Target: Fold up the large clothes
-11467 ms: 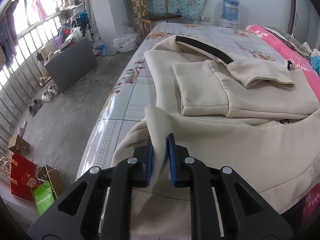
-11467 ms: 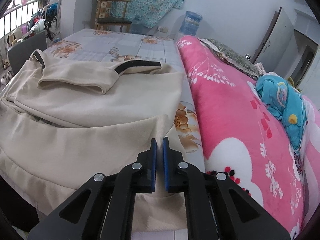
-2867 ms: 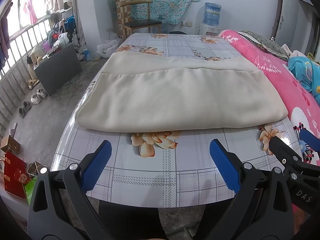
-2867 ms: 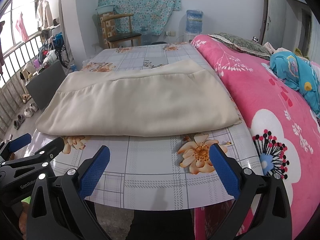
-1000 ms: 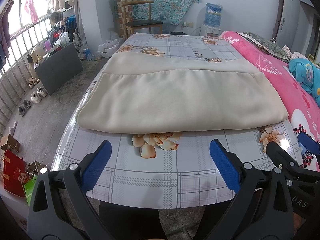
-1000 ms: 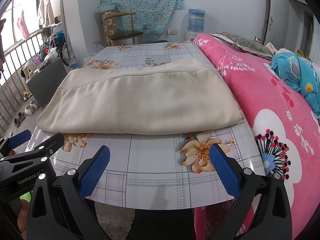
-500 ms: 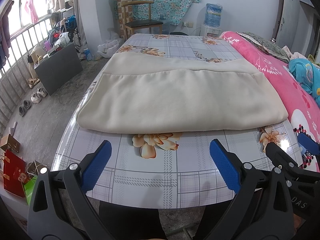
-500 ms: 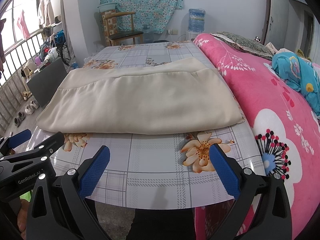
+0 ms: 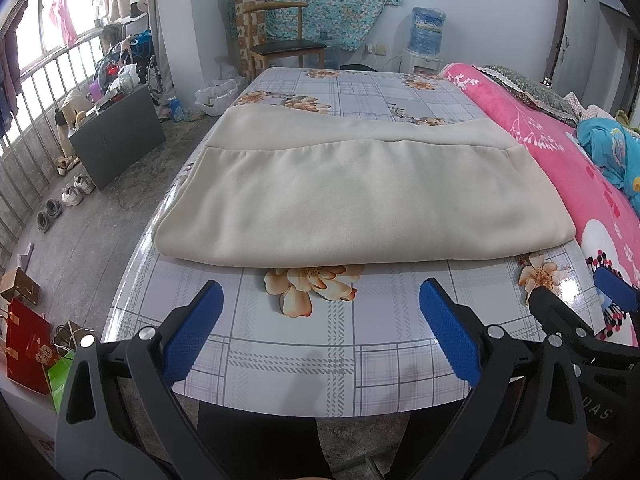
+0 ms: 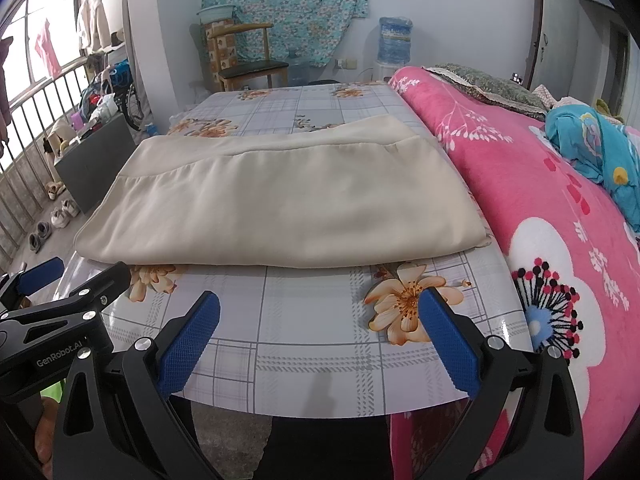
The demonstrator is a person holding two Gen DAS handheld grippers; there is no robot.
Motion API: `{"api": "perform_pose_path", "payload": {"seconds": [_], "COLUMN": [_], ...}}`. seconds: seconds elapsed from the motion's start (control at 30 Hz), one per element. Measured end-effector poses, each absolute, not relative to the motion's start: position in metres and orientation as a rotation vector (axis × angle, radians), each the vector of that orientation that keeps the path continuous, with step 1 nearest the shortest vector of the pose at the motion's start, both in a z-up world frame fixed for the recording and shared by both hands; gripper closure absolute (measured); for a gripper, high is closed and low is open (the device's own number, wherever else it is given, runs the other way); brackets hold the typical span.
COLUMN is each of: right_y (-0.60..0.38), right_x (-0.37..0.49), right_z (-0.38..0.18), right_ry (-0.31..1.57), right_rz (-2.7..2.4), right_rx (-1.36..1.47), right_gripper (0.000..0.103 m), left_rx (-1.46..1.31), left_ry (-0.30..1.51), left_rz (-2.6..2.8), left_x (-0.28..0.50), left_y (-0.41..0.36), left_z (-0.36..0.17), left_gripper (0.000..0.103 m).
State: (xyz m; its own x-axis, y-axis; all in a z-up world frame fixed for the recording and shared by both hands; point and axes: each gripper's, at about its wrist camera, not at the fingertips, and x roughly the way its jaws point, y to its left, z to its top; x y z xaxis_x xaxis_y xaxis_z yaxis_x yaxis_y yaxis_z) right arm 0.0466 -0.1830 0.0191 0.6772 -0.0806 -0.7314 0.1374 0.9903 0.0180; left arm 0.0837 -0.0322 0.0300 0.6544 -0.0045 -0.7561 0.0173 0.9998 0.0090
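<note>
A cream garment (image 9: 360, 196) lies folded into a flat rectangle on the floral plaid table (image 9: 320, 356); it also shows in the right wrist view (image 10: 288, 204). My left gripper (image 9: 320, 332) is wide open and empty, held back over the table's near edge, apart from the garment. My right gripper (image 10: 320, 336) is wide open and empty, also at the near edge. Each gripper shows at the side of the other's view: the right one (image 9: 580, 320) and the left one (image 10: 60, 300).
A pink floral blanket (image 10: 540, 200) with a blue cloth (image 10: 592, 148) lies along the table's right side. A wooden chair (image 9: 280, 48) and a water dispenser (image 9: 426, 40) stand beyond the far end. A grey box (image 9: 116, 132), shoes and bags sit on the floor at left.
Over the long span both grippers let go of the garment, which went from spread out to folded. In the last second nothing has visibly moved.
</note>
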Motion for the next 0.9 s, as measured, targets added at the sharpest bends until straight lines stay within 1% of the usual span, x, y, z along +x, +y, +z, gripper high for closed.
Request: {"api": "perform_pose_path", "payload": {"seconds": [0.9], "right_y": [-0.1808], "right_x": [0.0467], "right_z": [0.0189], "right_ry": [0.818], "right_rz": [-0.122], "right_rx": [0.071], "right_gripper": [0.006], "left_rx": [0.014], "left_ry": [0.854], "left_rz": [-0.012], "left_x": [0.0841], "left_y": [-0.0322], "left_z": [0.0307], "left_gripper": [0.008]}}
